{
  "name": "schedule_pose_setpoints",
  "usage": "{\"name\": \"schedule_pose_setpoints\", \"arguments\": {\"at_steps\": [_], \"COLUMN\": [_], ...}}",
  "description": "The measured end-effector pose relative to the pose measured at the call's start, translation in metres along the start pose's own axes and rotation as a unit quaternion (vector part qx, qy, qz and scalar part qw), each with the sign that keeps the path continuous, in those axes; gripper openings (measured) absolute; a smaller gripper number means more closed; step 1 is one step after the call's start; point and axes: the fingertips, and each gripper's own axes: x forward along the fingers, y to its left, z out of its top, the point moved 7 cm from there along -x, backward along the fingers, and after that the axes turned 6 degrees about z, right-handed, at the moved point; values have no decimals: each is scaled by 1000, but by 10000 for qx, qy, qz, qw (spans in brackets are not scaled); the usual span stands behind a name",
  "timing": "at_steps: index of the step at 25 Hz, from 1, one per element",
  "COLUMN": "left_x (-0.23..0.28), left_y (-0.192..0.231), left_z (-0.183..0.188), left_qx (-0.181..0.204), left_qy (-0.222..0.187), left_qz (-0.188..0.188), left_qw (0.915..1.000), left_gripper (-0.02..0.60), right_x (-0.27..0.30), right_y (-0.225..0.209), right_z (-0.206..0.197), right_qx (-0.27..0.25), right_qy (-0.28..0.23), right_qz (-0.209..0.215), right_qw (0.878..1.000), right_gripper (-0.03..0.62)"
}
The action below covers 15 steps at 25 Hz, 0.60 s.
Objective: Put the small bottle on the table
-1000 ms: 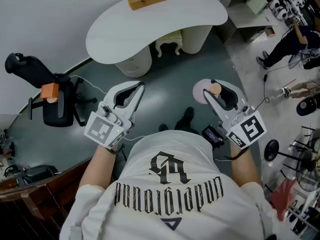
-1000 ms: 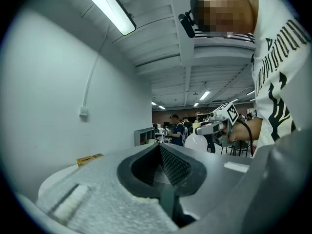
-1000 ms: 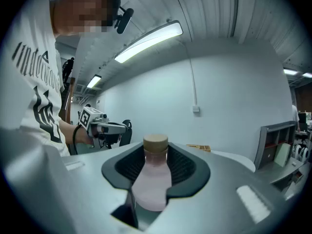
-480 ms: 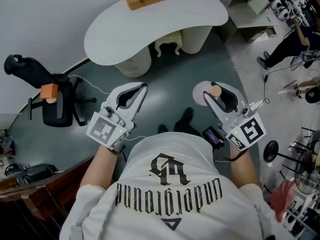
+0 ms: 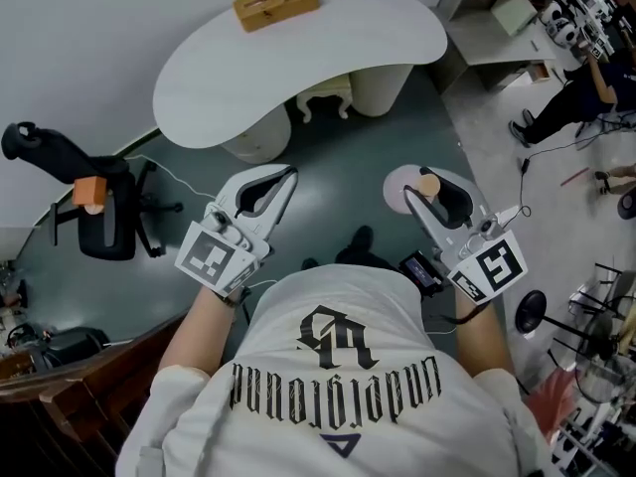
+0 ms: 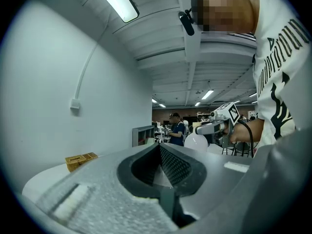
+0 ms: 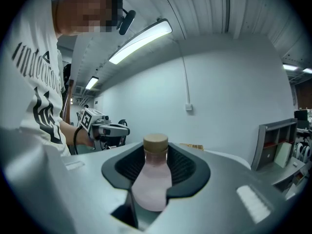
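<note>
The white table [image 5: 298, 63] lies well ahead of me across open floor, bare but for a wooden box [image 5: 276, 3] near its far edge, so I judge there is plenty of free top for a set-down. My left hand-held gripper [image 5: 286, 175] is pinched together on nothing and carried alongside, spare for this job, I think; my right hand-held gripper [image 5: 429, 189] is clamped on the small bottle [image 7: 152, 179], pads against its round body with the cap uppermost, a hold that should let it land on its base; the bottle is in the air, well short of the table.
</note>
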Motion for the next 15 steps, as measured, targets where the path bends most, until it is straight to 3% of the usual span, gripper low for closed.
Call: {"name": "schedule_pose_setpoints", "arguments": {"at_steps": [15], "left_x": [154], "left_y": [-24], "left_z": [12], "left_qx": [-32], "left_qy": [-57], "left_qz": [-126], "left_qw": [9999], "left_gripper": [8], "right_x": [-36], "right_y": [-133], "right_z": [-1], "right_qx": [-11], "right_qy": [-17], "right_qz": [180], "right_qw": [9998], "right_gripper": [140]}}
